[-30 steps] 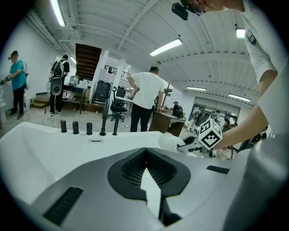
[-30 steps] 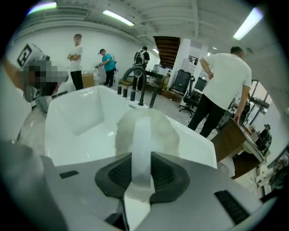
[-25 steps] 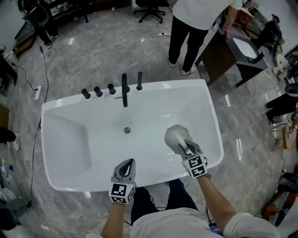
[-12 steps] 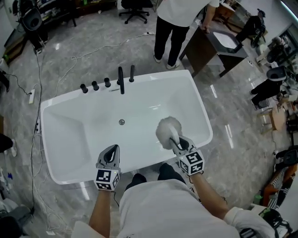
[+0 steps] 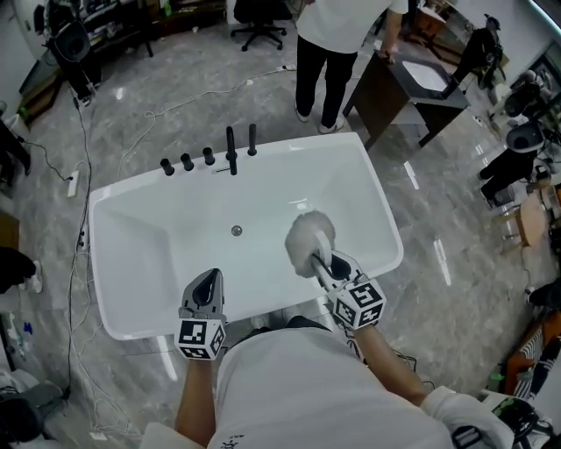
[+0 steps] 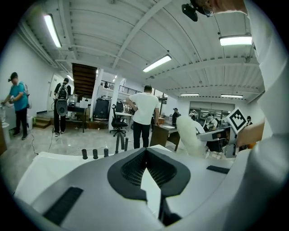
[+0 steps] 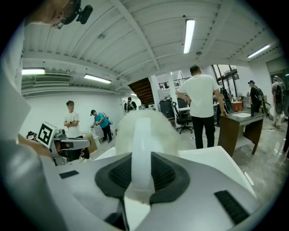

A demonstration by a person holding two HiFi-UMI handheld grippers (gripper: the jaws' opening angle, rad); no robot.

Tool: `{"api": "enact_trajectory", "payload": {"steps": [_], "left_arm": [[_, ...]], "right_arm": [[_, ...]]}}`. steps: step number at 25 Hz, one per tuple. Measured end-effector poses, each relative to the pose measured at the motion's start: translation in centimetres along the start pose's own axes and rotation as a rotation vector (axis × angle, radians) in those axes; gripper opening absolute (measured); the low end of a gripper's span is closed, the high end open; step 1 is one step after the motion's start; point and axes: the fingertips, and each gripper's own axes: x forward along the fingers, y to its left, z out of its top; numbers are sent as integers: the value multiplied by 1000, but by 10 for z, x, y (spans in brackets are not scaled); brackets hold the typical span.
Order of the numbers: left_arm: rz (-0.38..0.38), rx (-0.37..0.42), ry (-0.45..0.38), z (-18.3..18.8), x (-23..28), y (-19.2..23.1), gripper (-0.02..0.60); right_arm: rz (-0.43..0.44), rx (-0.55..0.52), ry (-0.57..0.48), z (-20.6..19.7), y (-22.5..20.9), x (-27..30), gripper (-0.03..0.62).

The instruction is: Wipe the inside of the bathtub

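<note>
The white bathtub [image 5: 123, 219] fills the middle of the head view, with a drain [image 5: 236, 231] at its centre and black tap fittings [image 5: 231, 149] on the far rim. My right gripper [image 5: 336, 270] is shut on the handle of a fluffy white brush [image 5: 309, 237], whose head hangs over the right half of the tub's inside. In the right gripper view the brush [image 7: 143, 131] rises between the jaws of the right gripper [image 7: 141, 158]. My left gripper [image 5: 209, 282] is shut and holds nothing, just over the near rim. The left gripper [image 6: 146, 155] looks across the tub [image 6: 49, 162].
A person in a white shirt [image 5: 329, 53] stands beyond the tub's far right corner beside a dark desk [image 5: 412, 88]. Cables [image 5: 83, 202] trail over the marble floor at the left. An office chair [image 5: 259, 13] stands at the back. More people [image 7: 72, 122] stand farther off.
The brush head has slid a little left toward the drain with my right gripper. My left gripper has stayed over the near rim. The head camera shifted slightly.
</note>
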Motion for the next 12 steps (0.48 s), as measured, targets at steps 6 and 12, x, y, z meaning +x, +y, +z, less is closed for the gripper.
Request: {"api": "enact_trajectory", "payload": {"steps": [6,12], "left_arm": [[-9,29,-12,15,-1,-28,8],[-12,47,-24,29,11,-45,8]], "right_arm": [[86,-43,-60,32,4,-4,95],[131,-77,-71,42,-2,-17,95]]}}
